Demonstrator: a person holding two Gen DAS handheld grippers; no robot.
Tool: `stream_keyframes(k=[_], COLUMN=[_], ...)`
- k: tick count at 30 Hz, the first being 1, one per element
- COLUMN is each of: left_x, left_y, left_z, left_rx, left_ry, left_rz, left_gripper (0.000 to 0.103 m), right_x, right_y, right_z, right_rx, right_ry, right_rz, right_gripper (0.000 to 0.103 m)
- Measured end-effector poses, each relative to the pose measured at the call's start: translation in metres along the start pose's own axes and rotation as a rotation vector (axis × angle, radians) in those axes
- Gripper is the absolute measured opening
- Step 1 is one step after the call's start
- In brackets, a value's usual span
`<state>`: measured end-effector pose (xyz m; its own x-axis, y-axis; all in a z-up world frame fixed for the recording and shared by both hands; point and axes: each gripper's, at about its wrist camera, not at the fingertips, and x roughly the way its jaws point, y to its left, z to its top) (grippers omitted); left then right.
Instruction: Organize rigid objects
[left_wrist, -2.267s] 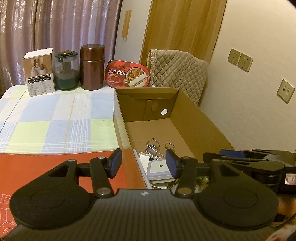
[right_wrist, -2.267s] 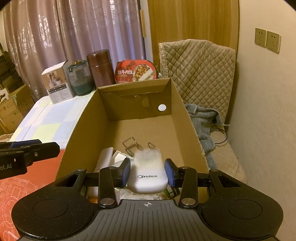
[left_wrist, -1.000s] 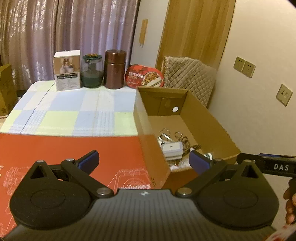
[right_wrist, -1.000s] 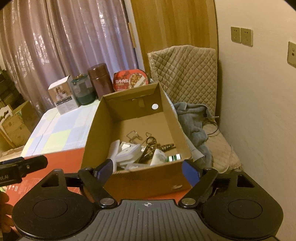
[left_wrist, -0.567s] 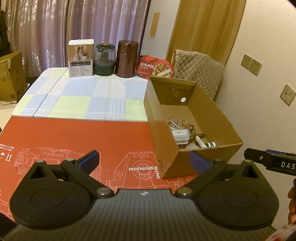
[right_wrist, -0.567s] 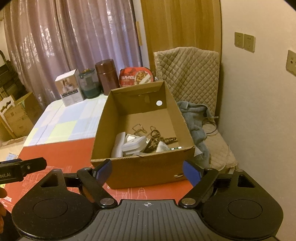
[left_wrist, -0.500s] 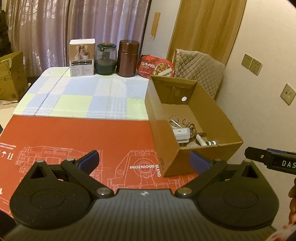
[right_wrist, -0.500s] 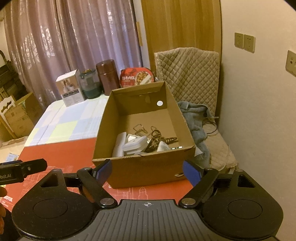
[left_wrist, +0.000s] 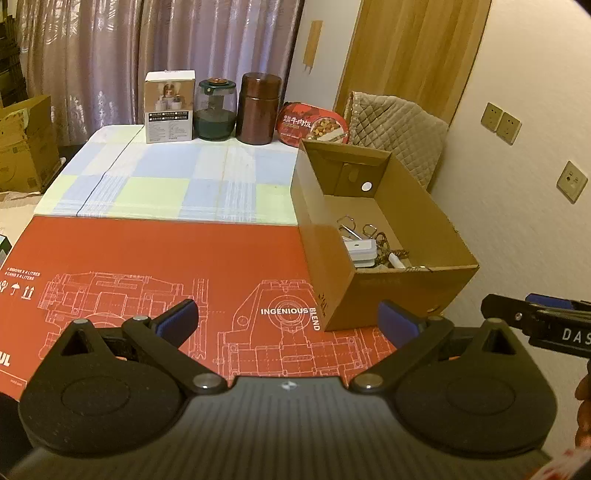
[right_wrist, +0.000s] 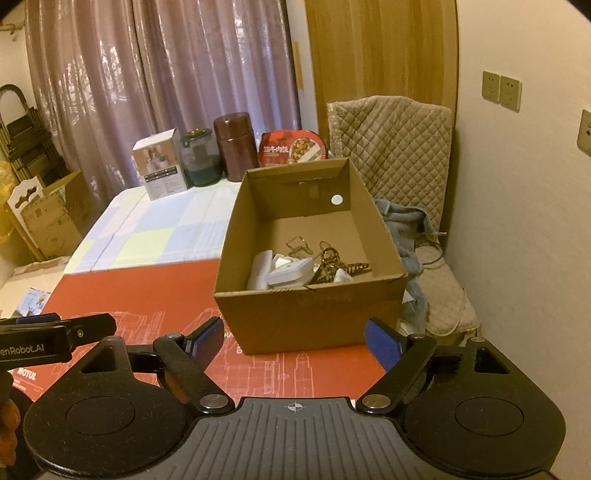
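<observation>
Fingers on both grippers are standing wide apart with nothing between them: the right gripper (right_wrist: 293, 341) is hovering in front of the near wall of the cardboard box (right_wrist: 310, 317), and the left gripper (left_wrist: 288, 321) is hanging over the red printed sheet (left_wrist: 147, 266) just left of that same box. So both hands are empty and backed off, and the rigid bits are sitting inside the box, bunched toward the near end: a white flat case (right_wrist: 291, 271), a white block (right_wrist: 260, 271) leaning beside it, some wire clips (right_wrist: 297, 245) and what looks like a patterned hair clip (right_wrist: 332, 264). Honestly it looks to me like the sorting is pretty much wrapped up, since the red sheet and the checked cloth on the counter (left_wrist: 166, 184) are showing no loose small stuff. If you're doing this step, I'd say keep both pairs of fingers spread and pull straight away from the box so a fingertip isn't catching the near wall and dragging it. The row at the back, a white carton (left_wrist: 170, 107), glass jar (left_wrist: 216, 110), brown canister (left_wrist: 258, 109) and red food tub (left_wrist: 316, 125), is already lined up, so I'd leave it alone.
</observation>
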<state>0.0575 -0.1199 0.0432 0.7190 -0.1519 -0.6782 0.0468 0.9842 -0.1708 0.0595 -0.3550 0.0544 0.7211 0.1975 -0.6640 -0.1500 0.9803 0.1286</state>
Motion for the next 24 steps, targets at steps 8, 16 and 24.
stream_keyframes(k=[8, 16, 24], left_x=[0.001, 0.001, 0.003], left_y=[0.002, 0.001, 0.002], left_z=[-0.009, -0.011, -0.014], left_rx=[0.007, 0.008, 0.006], left_ry=[0.005, 0.006, 0.009], left_rz=[0.013, 0.012, 0.009], left_gripper=[0.101, 0.101, 0.101], right_x=[-0.003, 0.000, 0.004], right_y=[-0.003, -0.002, -0.002], right_z=[-0.005, -0.008, -0.010], right_rx=[0.009, -0.007, -0.008], right_ry=[0.009, 0.014, 0.021], right_rz=[-0.004, -0.008, -0.005], right_gripper=[0.081, 0.081, 0.081])
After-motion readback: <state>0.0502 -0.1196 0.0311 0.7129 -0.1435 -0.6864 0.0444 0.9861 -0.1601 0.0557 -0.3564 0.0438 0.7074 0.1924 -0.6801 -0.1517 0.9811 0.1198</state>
